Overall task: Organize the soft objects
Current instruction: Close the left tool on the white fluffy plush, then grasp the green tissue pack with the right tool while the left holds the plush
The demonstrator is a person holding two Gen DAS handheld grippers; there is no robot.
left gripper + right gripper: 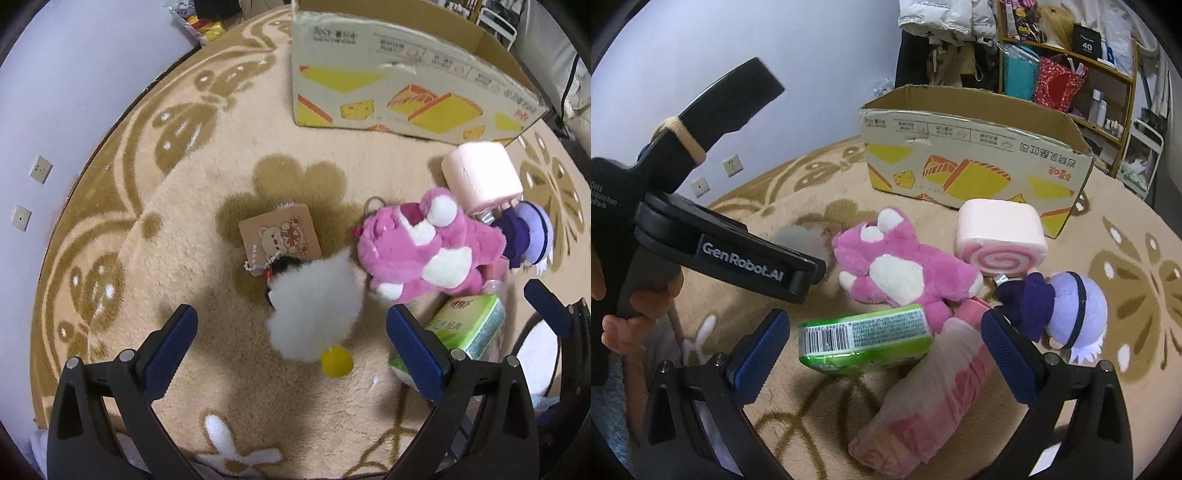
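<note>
- My left gripper (291,347) is spread over the white fluffy toy (314,310), mid-rug (184,236).
- My right gripper (886,350) is spread around the green tissue pack (864,341), barcode end left.
- Left tool reads "GenRobot.AI".

White lettering reads "GenRobot.AI" along the black body of the left gripper (753,264), seen from the right wrist camera. On its handle, partly cut off, sit the words "Data Acquisition System", with the first letters hidden at the edge.

The cardboard box (975,166) carries upside-down Chinese print along its top band and red characters near its right corner, too small and inverted to read with confidence.

The green tissue pack (864,339) shows a barcode with a digit string beneath it, blurred beyond reading, plus dense fine print.

Up on the shelf, a black box (1086,38) shows the number "40".
</note>
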